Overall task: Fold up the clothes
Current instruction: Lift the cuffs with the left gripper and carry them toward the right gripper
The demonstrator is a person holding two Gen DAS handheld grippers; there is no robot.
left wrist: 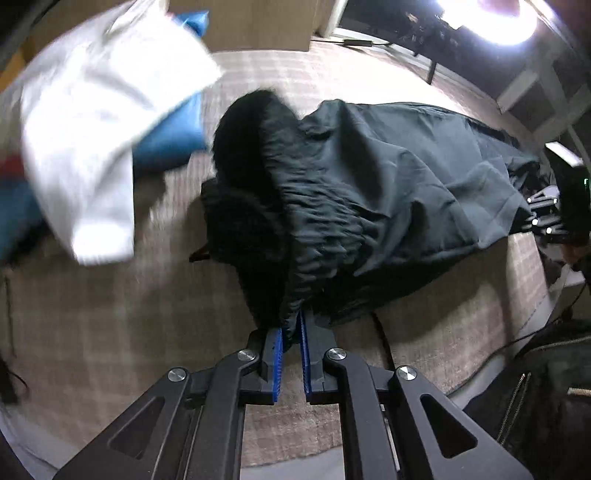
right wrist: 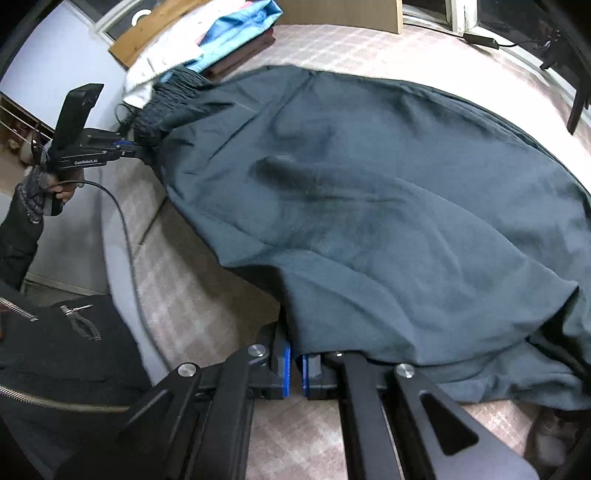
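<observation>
A dark grey-blue garment [left wrist: 388,177] with a gathered elastic waistband and black fleecy lining lies stretched across a beige checked bed cover [left wrist: 129,332]. My left gripper [left wrist: 291,332] is shut on the waistband, which bunches up between its blue pads. In the right wrist view the same garment [right wrist: 369,203] spreads wide. My right gripper [right wrist: 295,354] is shut on its near edge, and cloth drapes over the right finger. The left gripper [right wrist: 125,147] shows at the far waistband end, held by a gloved hand [right wrist: 40,192]. The right gripper's tips are hidden in the left wrist view.
A white cloth [left wrist: 92,110] and a blue cloth [left wrist: 173,136] lie at the bed's far left. Folded clothes [right wrist: 236,40] are stacked by a wooden board [right wrist: 155,29]. A cable [right wrist: 125,229] trails over the bed edge. The person's black zipped jacket [right wrist: 55,350] is close by.
</observation>
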